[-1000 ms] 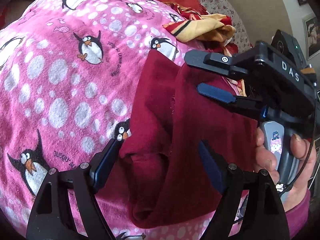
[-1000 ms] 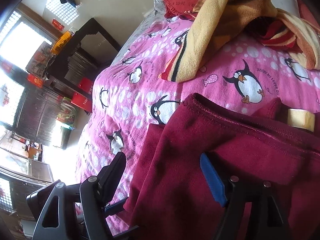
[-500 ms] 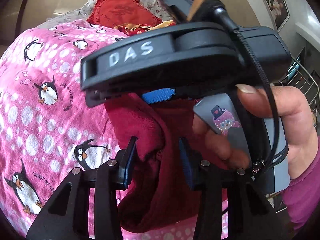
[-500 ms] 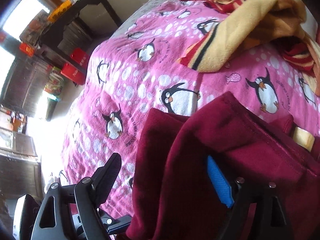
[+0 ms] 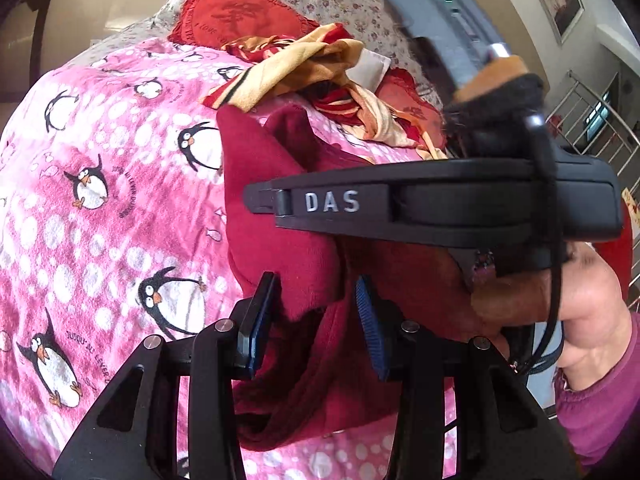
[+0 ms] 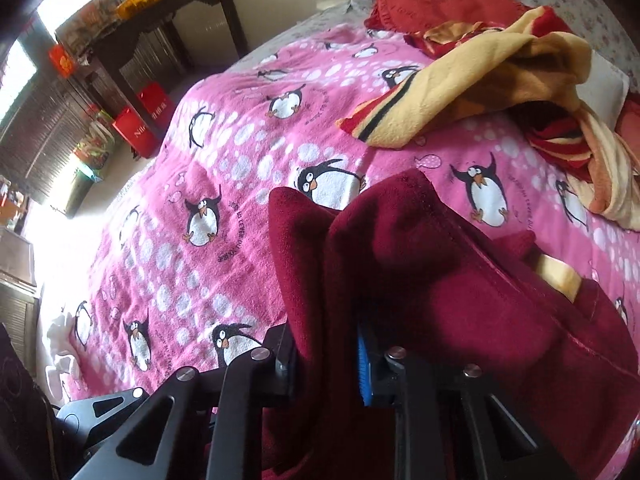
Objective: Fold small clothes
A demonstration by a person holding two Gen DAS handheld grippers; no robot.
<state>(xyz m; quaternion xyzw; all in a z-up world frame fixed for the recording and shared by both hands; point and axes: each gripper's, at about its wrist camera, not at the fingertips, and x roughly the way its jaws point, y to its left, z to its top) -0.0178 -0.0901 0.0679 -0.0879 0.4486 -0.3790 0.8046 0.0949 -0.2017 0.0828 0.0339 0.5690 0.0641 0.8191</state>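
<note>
A dark red garment [image 5: 280, 208] lies bunched on the pink penguin blanket [image 5: 100, 220]. At the bottom of the left wrist view, my left gripper [image 5: 314, 316] is shut on a raised fold of it, blue pads on either side. In the right wrist view the same garment [image 6: 440, 288] rises in a thick fold between the fingers of my right gripper [image 6: 324, 360]. Its jaws are closing and the pads press the cloth. The right gripper's black housing [image 5: 440, 208] crosses the left wrist view just above the garment, held by a person's hand [image 5: 580, 300].
A crumpled yellow and red striped cloth [image 6: 460, 92] lies further up the bed, next to a red frilled cushion [image 5: 240, 20]. Beyond the bed's edge stand a dark table [image 6: 192, 20] and red bags [image 6: 140, 120]. A railing [image 5: 592, 120] shows at right.
The left gripper closed on the garment's fold and lifted it. The right gripper's wide jaws came together on another fold. The right gripper's housing swung across the left wrist view.
</note>
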